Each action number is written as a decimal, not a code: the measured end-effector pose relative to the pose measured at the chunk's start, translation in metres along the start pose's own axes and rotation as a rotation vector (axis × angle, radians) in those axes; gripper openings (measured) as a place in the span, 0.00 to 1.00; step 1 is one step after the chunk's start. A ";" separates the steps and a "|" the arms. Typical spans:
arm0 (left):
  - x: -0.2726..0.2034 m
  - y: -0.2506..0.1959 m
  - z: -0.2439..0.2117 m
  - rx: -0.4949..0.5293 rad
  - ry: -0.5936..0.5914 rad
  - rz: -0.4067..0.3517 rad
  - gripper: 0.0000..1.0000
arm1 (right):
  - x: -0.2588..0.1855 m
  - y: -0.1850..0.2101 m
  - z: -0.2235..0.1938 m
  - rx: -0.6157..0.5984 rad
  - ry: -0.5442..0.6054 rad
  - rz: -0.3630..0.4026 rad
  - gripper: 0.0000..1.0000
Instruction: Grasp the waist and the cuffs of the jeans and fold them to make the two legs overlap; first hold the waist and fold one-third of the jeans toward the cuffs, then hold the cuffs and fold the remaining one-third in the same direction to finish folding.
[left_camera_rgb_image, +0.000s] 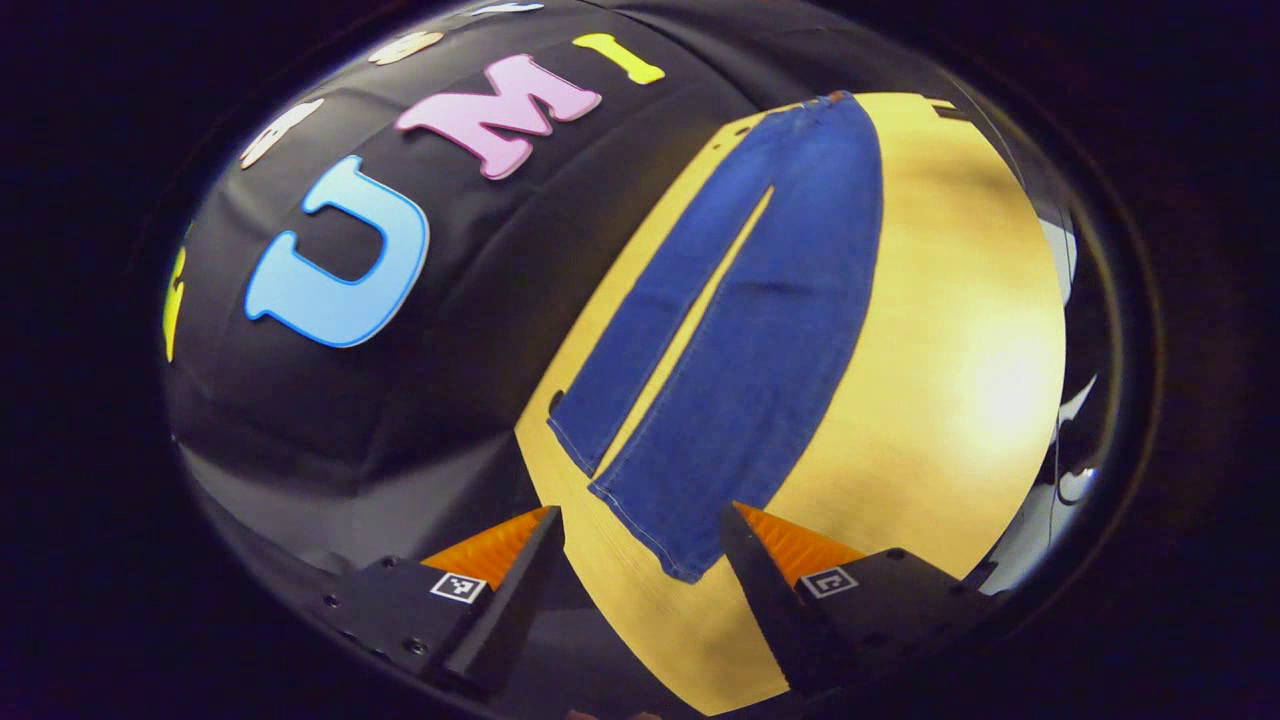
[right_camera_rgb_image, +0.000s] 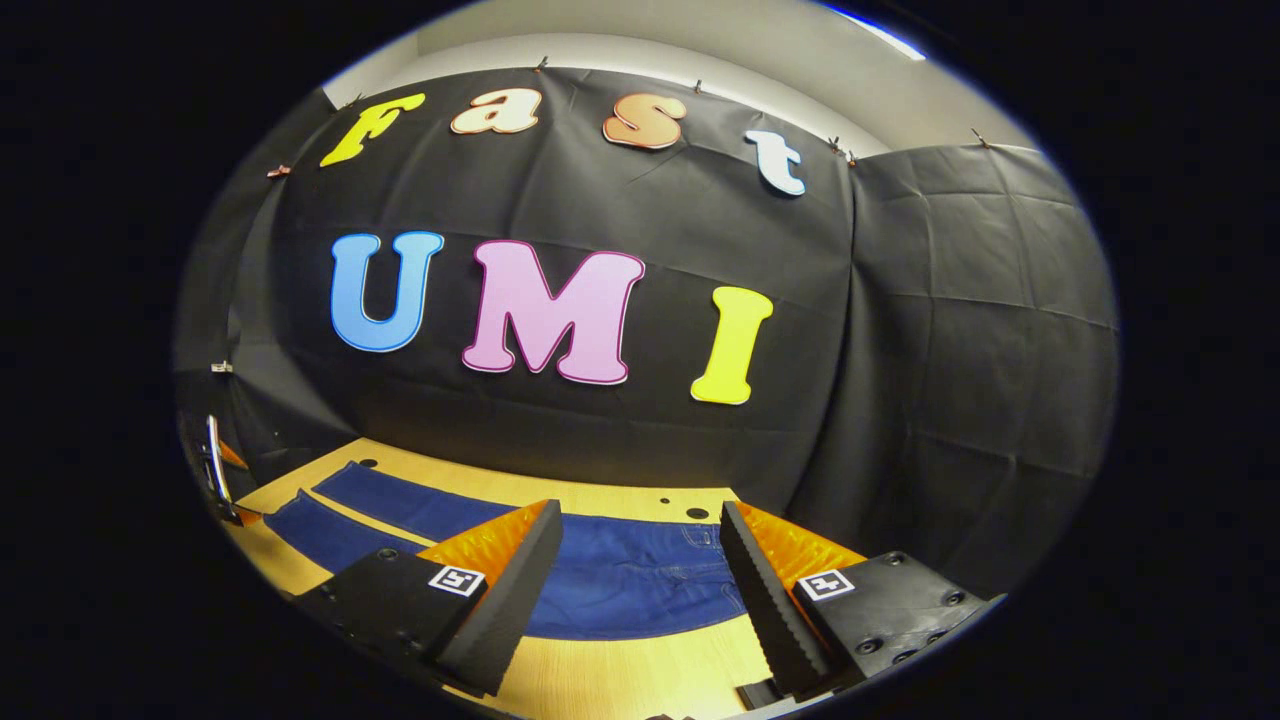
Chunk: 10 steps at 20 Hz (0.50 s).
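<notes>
Overhead, the left tongs (left_camera_rgb_image: 640, 560) hung spread wide with nothing between them, above the table (left_camera_rgb_image: 950, 380) edge nearest the cuffs (left_camera_rgb_image: 640, 500). Bare wood lay broad along one side of the jeans (left_camera_rgb_image: 760, 330); on the other side only a thin strip separated the denim from the black cloth wall (left_camera_rgb_image: 450, 400). In the right gripper view the right tongs (right_camera_rgb_image: 640, 570) were likewise spread and held nothing, poised over the waist (right_camera_rgb_image: 650, 575), with bare table (right_camera_rgb_image: 620, 680) in front and a narrow margin behind, where small dark holes (right_camera_rgb_image: 697, 513) marked the wood. The wall stood close behind. The jeans lay flat and full length along the table, legs slightly parted, waist at one end and cuffs at the other.
</notes>
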<state>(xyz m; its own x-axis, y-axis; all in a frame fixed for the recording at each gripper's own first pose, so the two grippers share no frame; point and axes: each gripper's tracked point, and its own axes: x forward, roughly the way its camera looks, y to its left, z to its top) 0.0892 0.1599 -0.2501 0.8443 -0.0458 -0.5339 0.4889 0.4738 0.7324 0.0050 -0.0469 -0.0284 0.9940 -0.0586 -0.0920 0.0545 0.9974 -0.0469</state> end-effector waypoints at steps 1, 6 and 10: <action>0.012 -0.005 -0.016 0.042 0.030 -0.029 0.98 | -0.004 -0.002 -0.005 -0.007 0.011 -0.005 0.97; 0.049 -0.018 -0.067 0.208 0.141 -0.109 0.98 | -0.021 -0.019 -0.016 -0.033 0.040 -0.053 0.97; 0.074 -0.012 -0.066 0.305 0.145 -0.106 0.93 | -0.030 -0.036 -0.031 -0.044 0.069 -0.101 0.97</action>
<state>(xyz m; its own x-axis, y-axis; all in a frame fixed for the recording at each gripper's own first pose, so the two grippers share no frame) 0.1311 0.2092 -0.3261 0.7560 0.0546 -0.6523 0.6339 0.1872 0.7504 -0.0302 -0.0828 -0.0549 0.9748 -0.1627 -0.1526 0.1481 0.9836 -0.1028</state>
